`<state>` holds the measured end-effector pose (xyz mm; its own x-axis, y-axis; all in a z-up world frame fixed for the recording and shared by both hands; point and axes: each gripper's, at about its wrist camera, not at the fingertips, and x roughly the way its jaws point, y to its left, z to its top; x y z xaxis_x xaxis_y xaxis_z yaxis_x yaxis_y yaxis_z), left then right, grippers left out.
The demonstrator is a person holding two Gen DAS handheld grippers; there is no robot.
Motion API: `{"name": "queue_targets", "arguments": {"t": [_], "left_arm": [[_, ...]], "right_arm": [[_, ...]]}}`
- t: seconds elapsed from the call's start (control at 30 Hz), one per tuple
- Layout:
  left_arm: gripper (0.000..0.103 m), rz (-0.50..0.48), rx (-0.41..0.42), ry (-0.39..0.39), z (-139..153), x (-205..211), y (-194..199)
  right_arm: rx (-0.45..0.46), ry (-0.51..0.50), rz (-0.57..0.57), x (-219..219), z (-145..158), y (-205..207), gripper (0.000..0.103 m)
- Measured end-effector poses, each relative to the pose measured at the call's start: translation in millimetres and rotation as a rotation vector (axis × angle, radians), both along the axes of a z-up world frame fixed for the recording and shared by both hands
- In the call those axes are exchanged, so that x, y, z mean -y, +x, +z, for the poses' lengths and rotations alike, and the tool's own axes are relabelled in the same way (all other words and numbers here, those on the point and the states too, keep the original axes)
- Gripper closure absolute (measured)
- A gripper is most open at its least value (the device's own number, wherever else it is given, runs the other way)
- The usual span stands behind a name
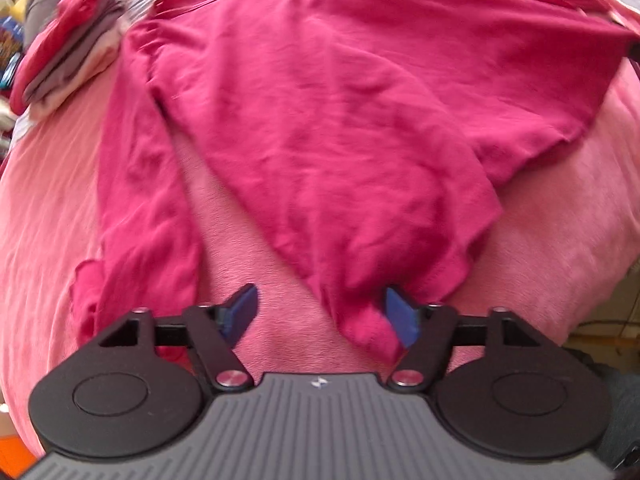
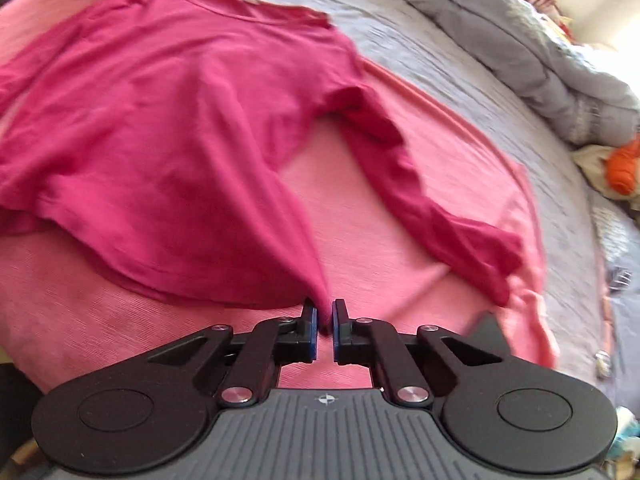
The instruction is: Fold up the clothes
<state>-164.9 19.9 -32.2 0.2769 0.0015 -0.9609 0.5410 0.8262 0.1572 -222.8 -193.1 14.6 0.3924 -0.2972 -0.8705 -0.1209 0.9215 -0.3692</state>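
Pink blanket [image 2: 100, 320], shirt [image 2: 160, 120] neckline far

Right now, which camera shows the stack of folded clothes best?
The left wrist view: the folded stack sits whole at its upper left, beside the shirt. The right wrist view catches only a blurred sliver at its top edge.

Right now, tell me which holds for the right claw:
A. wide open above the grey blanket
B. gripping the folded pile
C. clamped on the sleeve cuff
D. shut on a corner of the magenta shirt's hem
D: in the right wrist view the right claw is pinched shut on a hem corner of the magenta shirt.
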Motion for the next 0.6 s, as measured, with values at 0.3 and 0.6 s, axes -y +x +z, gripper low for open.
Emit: {"name": "queue_targets", "arguments": {"t": [0.3, 0.6], "left_arm": [[0.023, -0.088, 0.027, 0.056, 1, 8, -6], [0.012, -0.015, -0.104, -0.097, 8, 7, -3]], "right_arm": [[-0.005, -0.001, -0.07, 25, -4, -3, 0.076], [0.005, 0.072, -0.055, -1, -19, 8, 0.05]]}}
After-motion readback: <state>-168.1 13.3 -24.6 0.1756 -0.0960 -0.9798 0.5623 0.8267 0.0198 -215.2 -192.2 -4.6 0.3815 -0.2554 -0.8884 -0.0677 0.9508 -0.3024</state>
